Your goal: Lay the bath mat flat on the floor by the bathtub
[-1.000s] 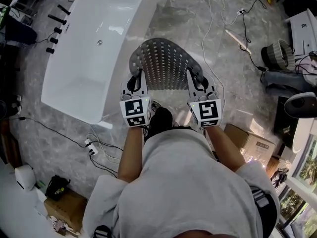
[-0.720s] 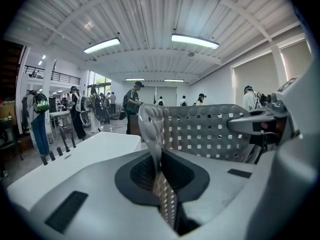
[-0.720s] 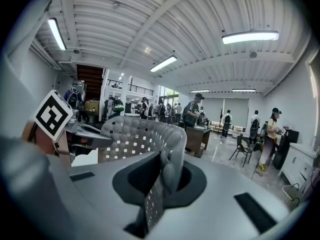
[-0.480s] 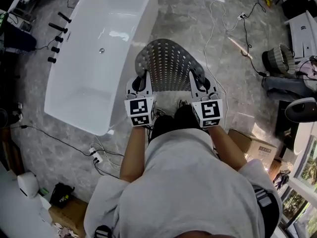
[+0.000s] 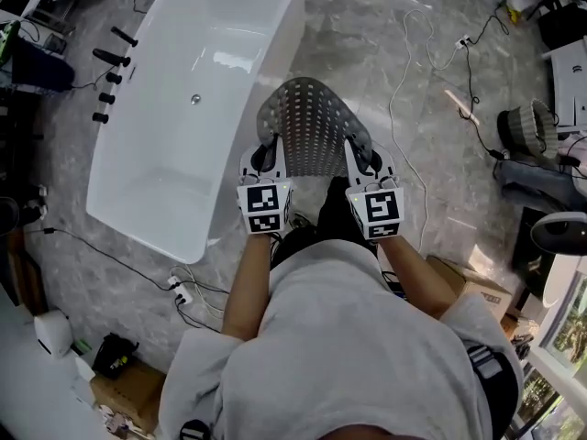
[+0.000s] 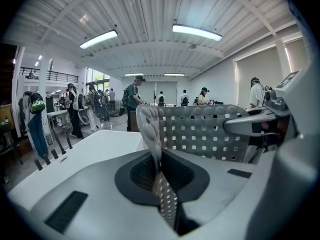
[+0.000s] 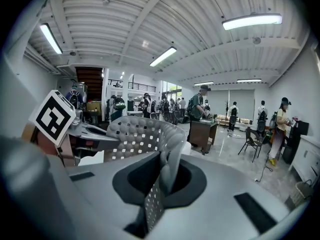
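A grey perforated bath mat (image 5: 309,126) is held up in the air, stretched between the two grippers, right of the white bathtub (image 5: 188,108). My left gripper (image 5: 268,157) is shut on the mat's left near corner; the mat's edge (image 6: 156,149) runs pinched between its jaws. My right gripper (image 5: 360,157) is shut on the right near corner, with the mat (image 7: 161,181) clamped in its jaws. The mat's far end curves upward and away from me. Each gripper view shows the other gripper holding the sheet (image 6: 200,131) across from it.
Marble floor (image 5: 367,53) lies right of the tub. White cables (image 5: 404,71) and a power strip (image 5: 176,287) trail over it. A cardboard box (image 5: 463,278) sits near right, a basket (image 5: 527,126) far right. Black tap handles (image 5: 110,71) stand left of the tub.
Both grippers with the mat have shifted slightly right and away, and drawn a little closer together. The tub appears further right in the view.
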`<action>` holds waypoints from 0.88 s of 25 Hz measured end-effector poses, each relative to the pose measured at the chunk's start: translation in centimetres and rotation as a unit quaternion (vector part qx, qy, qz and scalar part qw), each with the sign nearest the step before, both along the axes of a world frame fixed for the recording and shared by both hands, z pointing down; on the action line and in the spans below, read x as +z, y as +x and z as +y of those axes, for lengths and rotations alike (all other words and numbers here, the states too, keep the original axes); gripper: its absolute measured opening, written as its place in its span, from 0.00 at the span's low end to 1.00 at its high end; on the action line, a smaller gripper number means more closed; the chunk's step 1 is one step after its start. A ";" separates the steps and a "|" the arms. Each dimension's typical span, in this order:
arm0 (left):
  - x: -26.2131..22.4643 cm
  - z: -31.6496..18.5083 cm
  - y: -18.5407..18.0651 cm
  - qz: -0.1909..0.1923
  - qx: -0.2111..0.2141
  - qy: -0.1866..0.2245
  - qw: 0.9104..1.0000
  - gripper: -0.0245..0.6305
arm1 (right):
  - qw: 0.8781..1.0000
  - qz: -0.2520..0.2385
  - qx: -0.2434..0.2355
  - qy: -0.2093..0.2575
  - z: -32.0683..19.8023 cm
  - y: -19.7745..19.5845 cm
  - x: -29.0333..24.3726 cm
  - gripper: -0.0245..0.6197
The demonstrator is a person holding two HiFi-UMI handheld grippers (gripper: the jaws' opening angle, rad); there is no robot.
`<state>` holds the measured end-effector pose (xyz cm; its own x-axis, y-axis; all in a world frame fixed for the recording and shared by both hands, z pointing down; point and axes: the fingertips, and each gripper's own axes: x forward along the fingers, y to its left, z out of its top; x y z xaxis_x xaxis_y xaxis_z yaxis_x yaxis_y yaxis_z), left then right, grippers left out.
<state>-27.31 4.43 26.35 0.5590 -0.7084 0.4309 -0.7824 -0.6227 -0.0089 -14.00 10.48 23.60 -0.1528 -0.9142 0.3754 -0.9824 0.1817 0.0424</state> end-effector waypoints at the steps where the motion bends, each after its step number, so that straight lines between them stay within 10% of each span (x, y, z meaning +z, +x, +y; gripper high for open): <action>1: 0.3 -0.6 0.4 -0.001 0.000 0.002 1.000 0.08 | 1.000 -0.002 -0.002 -0.003 -0.7 0.4 0.3 0.07; 22: 15.0 -17.7 11.1 -0.045 0.003 -0.065 0.997 0.08 | 0.993 0.067 -0.079 -0.058 -16.5 12.4 16.5 0.07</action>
